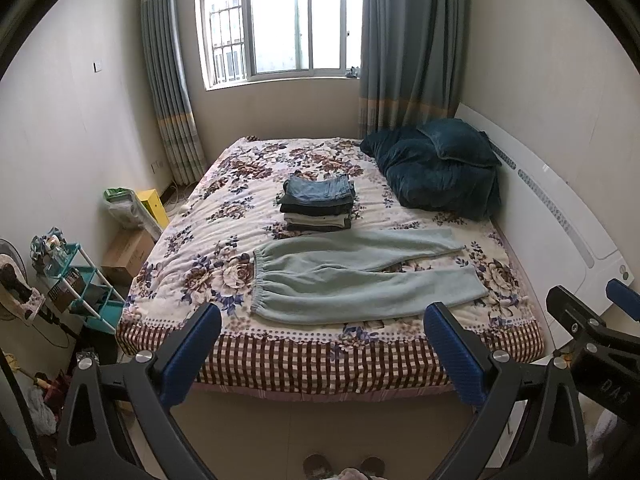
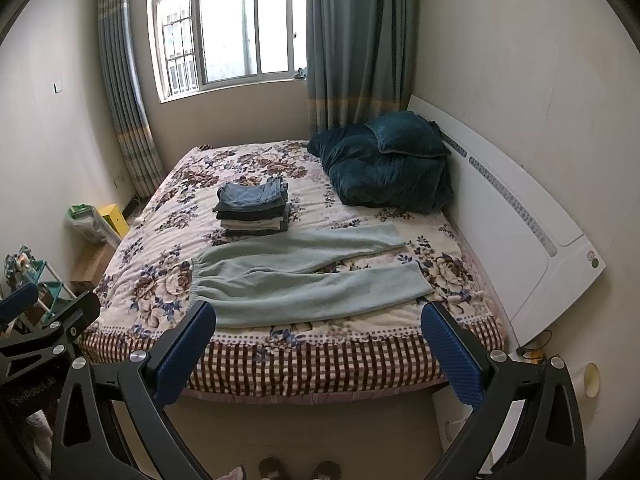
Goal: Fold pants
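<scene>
Left wrist view first: we hold our left gripper point(image 1: 322, 320) back off the foot of the bed point(image 1: 328, 352), its jaws spread wide with nothing between them, and the pale green pants point(image 1: 352, 280) lie flat on the floral cover just beyond the blue pads. The waistband point(image 1: 258, 284) sits on our left and the two legs run away to our right, so the long axis lies crosswise to both grippers, not pointing along the fingers. The legs are splayed into a narrow V, the far leg reaching up toward the dark teal bedding point(image 1: 440, 172), the near leg close to the bed's front edge.

In the right wrist view our right gripper point(image 2: 318, 320) is likewise spread and empty, well clear of the cloth, and the near cuff point(image 2: 420, 280) lies ahead of its right finger. We judge the waistband end nearer the left gripper and the cuffs nearer the right, so each hand has its own end. Behind the pants, close beside the far leg, stands a stack of folded clothes point(image 1: 316, 204); we cannot tell if they touch. No fold is made yet
</scene>
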The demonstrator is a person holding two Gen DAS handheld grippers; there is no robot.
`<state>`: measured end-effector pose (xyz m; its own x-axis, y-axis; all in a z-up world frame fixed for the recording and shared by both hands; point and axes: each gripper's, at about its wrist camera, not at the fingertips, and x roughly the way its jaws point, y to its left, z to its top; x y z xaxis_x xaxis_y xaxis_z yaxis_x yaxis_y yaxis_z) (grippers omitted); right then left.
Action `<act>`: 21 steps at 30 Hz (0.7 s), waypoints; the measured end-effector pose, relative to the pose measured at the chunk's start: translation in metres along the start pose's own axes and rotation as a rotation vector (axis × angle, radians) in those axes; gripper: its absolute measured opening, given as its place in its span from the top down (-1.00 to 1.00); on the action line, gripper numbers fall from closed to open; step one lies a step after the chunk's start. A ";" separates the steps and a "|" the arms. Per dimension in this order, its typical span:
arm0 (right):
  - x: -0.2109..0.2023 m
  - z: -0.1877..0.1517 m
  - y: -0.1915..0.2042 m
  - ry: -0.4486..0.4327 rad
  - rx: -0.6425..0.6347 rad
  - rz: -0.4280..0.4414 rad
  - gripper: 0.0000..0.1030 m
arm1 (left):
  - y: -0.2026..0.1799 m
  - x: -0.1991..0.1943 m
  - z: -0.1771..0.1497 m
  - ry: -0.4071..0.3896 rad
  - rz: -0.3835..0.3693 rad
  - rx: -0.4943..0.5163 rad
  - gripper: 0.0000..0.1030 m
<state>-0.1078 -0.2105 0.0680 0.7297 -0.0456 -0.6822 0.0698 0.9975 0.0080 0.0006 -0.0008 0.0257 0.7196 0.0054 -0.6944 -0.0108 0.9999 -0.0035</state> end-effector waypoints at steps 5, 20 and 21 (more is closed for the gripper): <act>-0.002 0.001 -0.003 -0.001 0.004 0.005 -1.00 | -0.004 0.000 0.005 -0.006 -0.001 0.001 -1.00; 0.001 -0.002 -0.003 -0.001 0.002 -0.001 -1.00 | -0.010 -0.001 0.002 -0.010 -0.008 0.009 -1.00; 0.001 -0.002 -0.002 -0.001 0.001 -0.002 -1.00 | -0.010 0.000 0.002 -0.011 -0.006 0.010 -1.00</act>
<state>-0.1083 -0.2126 0.0656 0.7302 -0.0474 -0.6816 0.0721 0.9974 0.0078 0.0020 -0.0107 0.0278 0.7269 -0.0004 -0.6868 0.0004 1.0000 0.0000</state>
